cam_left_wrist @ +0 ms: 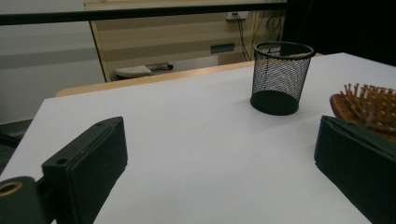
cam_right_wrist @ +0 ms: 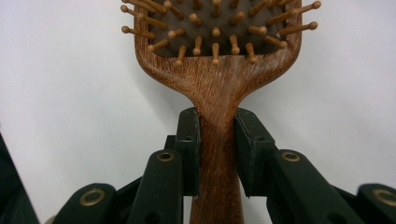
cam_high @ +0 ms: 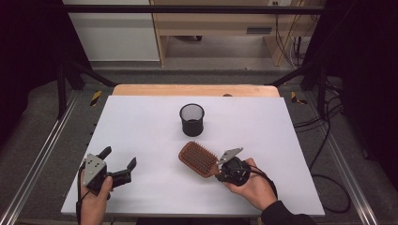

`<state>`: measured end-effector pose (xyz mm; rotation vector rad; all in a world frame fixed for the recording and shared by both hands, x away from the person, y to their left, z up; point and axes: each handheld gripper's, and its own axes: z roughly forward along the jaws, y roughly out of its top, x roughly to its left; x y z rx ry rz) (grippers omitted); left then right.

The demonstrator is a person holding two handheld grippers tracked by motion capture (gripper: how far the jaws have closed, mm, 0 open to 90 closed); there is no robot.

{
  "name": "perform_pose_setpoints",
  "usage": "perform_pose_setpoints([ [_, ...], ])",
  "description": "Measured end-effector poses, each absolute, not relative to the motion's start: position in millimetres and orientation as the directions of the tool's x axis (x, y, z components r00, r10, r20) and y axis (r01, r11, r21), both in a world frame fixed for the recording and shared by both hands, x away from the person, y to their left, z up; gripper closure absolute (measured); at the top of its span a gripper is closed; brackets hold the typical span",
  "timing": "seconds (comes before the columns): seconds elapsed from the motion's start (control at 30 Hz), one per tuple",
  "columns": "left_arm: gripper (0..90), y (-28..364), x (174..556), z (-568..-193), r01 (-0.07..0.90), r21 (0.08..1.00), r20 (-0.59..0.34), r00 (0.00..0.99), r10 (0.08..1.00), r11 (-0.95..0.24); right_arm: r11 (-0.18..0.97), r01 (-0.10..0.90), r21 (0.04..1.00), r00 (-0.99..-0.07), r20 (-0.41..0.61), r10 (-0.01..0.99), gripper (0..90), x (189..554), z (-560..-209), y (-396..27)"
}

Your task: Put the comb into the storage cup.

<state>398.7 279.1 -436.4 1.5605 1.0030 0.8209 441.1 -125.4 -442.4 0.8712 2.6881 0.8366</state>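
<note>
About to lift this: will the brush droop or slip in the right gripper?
The brush looks like solid wood, so probably stiff. The right gripper clamps only the narrow handle, so the head may sag or twist. The smooth handle might slip.

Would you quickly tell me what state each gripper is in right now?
Left gripper: open, holding nothing.
Right gripper: closed on the wooden hairbrush handle.

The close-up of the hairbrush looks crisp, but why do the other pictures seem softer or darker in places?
Right gripper view: even light, the hairbrush handle is sharp. Left gripper view: the near jaws blur, the mesh cup stays clear. High view: the white table is bright and the surroundings fall into dark shadow.
</note>
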Motion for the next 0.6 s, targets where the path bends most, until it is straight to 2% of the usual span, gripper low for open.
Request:
perform_pose_setpoints([
  [0.17, 3.0, 274.7, 395.4, -432.4, 0.179, 0.983, -0.051, 0.438, 0.897, -0.032, 0.599, 0.451, 0.661, -0.804, 0.011, 0.594, 73.1, 446.6, -435.0, -125.0],
  [0.27, 2.9, 272.2, 393.2, -428.9, 0.162, 0.986, -0.04, 0.448, 0.893, -0.037, 0.564, 0.428, 0.706, -0.802, 0.008, 0.598, 73.1, 449.1, -428.6, -123.2],
  [0.3, 2.7, 268.1, 393.3, -426.3, 0.14, 0.99, -0.072, 0.469, 0.88, 0.006, 0.55, 0.419, 0.722, -0.8, 0.008, 0.6, 73.1, 450.1, -426.4, -123.1],
  [0.37, 2.8, 261.7, 398.5, -422.3, 0.131, 0.99, -0.108, 0.473, 0.874, 0.052, 0.522, 0.401, 0.753, -0.798, 0.007, 0.603, 73.1, 452.8, -422.4, -123.9],
  [0.6, 2.7, 235.3, 428.9, -392.6, 0.11, 0.989, -0.142, 0.526, 0.839, 0.099, 0.426, 0.364, 0.828, -0.781, 0.022, 0.624, 73.1, 461.2, -415.9, -124.7],
])
